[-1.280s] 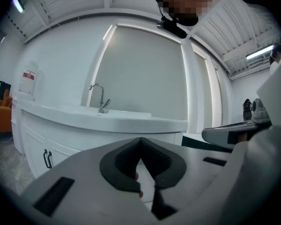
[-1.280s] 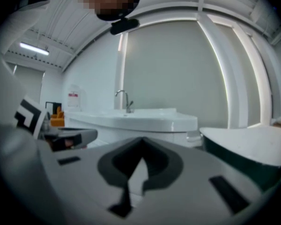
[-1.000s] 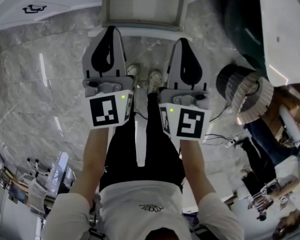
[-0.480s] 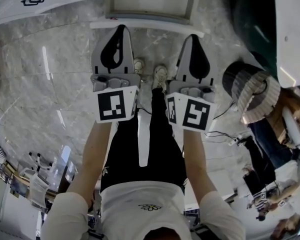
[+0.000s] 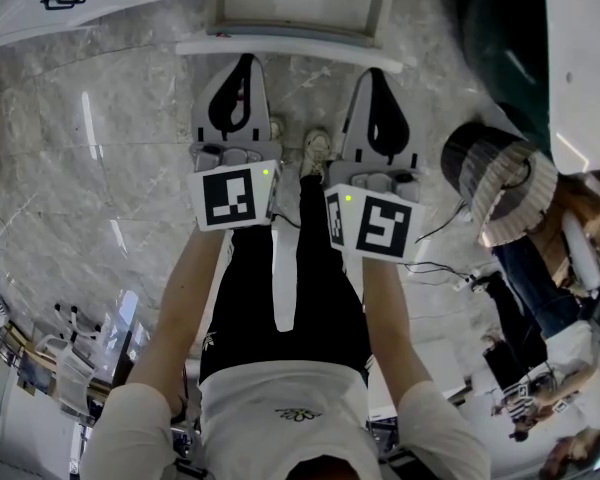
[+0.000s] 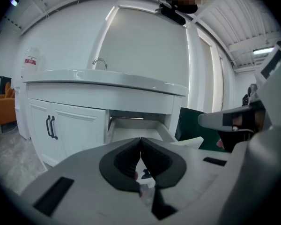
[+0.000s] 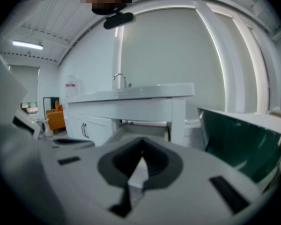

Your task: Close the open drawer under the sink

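Head view: the open drawer (image 5: 295,8) juts out from under the sink at the top of the frame, with its white front edge nearest the person. The left gripper (image 5: 243,60) and the right gripper (image 5: 376,72) sit side by side just short of that edge, over the marble floor (image 5: 100,168). To the right are a dark green panel (image 5: 490,28), a round thing with a pleated rim (image 5: 495,183) and cables (image 5: 440,268). All of these lie off the path to the drawer.

Left gripper view: the jaws are pressed together with nothing between them. Ahead, the drawer (image 6: 136,128) stands out below the white surface (image 6: 107,78) that carries the tap (image 6: 99,62). The 2 cabinet doors (image 6: 70,130) to its left are closed.

Right gripper view: these jaws also meet at the tips and are empty. The drawer (image 7: 140,125) is straight ahead and the green panel (image 7: 239,135) is close on its right.

The drawer looks like a stiff, light box on runners, so it likely needs a push, not a grip. The glossy front may be slippery. Closed tips set flat on the front edge, 1 toward each side, should keep it from skewing. Nothing visible blocks its travel.
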`<state>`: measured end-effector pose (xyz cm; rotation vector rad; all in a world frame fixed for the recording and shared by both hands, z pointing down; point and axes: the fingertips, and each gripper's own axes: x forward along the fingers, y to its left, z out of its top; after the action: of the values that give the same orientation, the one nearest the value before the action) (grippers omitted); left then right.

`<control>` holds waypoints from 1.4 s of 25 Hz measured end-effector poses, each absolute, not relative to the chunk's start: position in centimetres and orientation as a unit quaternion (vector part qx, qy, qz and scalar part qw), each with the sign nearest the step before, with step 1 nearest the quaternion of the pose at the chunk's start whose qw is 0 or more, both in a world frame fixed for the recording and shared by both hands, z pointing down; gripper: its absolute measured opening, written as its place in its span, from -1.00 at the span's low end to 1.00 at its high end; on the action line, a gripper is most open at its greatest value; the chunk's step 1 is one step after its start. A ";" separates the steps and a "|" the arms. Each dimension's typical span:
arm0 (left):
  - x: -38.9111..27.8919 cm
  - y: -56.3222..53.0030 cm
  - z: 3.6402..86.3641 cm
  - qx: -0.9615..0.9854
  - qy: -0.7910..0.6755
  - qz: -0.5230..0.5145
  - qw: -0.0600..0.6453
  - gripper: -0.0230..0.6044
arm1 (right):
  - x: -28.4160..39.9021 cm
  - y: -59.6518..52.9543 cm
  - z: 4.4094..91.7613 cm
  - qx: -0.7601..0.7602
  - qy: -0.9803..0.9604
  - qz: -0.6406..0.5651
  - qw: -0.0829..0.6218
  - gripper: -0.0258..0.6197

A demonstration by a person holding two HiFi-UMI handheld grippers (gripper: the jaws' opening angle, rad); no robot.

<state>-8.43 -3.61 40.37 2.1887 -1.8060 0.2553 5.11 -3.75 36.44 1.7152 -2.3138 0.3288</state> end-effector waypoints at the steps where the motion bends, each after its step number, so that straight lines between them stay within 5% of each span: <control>1: -8.0 -3.5 41.0 0.765 -0.618 0.092 0.155 -0.86 | 5.0 -3.7 36.5 0.586 -0.793 0.116 0.120 -0.83; 3: -7.0 -3.3 42.1 0.778 -0.597 0.093 0.175 -0.46 | 4.9 -3.5 36.6 0.585 -0.793 0.124 0.117 -0.83; 6: -6.3 -3.3 42.2 0.783 -0.596 0.083 0.159 -0.33 | 5.0 -3.4 36.7 0.586 -0.792 0.127 0.118 -0.83; 35: -4.1 -6.4 54.3 0.762 -0.568 0.211 0.229 -0.39 | 6.8 -2.9 38.8 0.599 -0.776 0.157 0.120 -0.83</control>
<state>-4.08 -6.45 54.26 2.0981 -1.5624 0.5816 6.76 -2.93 38.85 1.7494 -2.2682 0.4594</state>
